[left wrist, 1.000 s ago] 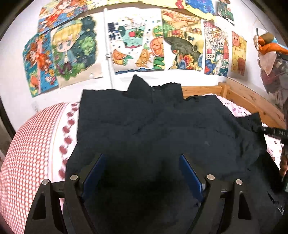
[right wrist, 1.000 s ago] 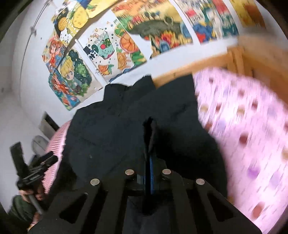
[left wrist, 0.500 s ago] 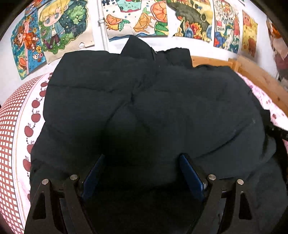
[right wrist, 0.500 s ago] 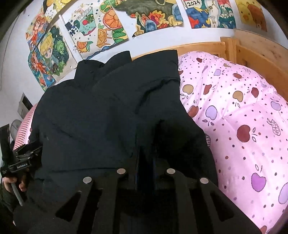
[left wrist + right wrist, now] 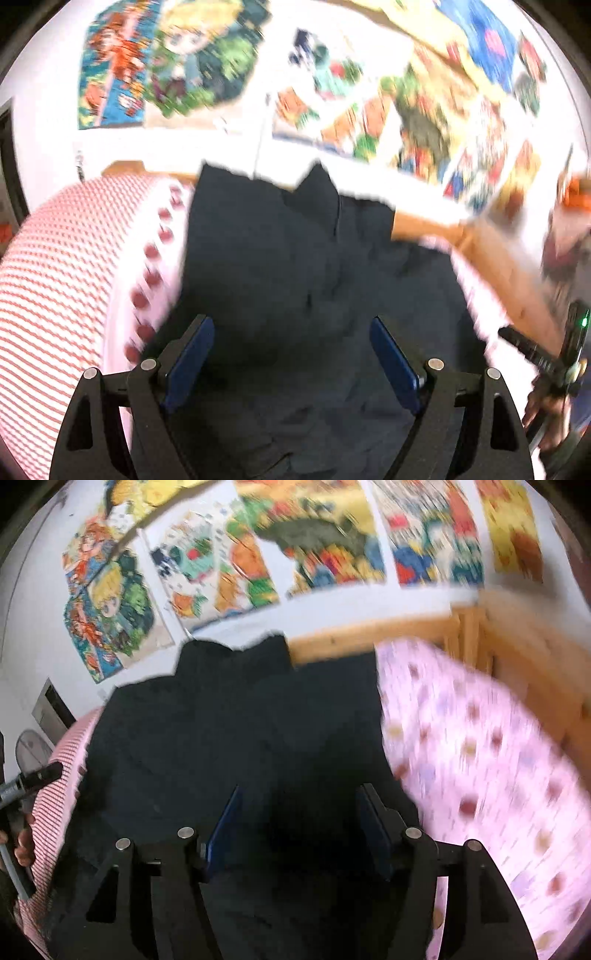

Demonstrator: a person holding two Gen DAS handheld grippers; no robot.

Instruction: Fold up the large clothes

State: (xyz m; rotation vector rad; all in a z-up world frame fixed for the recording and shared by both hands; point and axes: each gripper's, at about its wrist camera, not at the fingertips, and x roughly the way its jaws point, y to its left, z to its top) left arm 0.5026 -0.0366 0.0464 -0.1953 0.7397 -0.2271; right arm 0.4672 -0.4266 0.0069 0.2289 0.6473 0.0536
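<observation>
A large black padded jacket [image 5: 295, 266] lies spread on the bed, collar toward the wall; it also shows in the right wrist view [image 5: 236, 731]. My left gripper [image 5: 291, 328] is open and empty above the jacket's near part. My right gripper [image 5: 299, 797] is open and empty above the jacket's right side. The right gripper shows at the right edge of the left wrist view [image 5: 546, 358]. The left gripper shows at the left edge of the right wrist view [image 5: 26, 779]. Both views are motion-blurred.
The bed has a red-checked cover with apples [image 5: 66, 280] on the left and a pink dotted quilt [image 5: 480, 760] on the right. A wooden bed frame [image 5: 498, 646] runs along the back and right. Colourful posters [image 5: 295, 542] cover the white wall.
My right gripper was shut on the jacket and has opened, letting it go. Both grippers have pulled back and tilted up, so more wall shows. The left gripper stayed open.
</observation>
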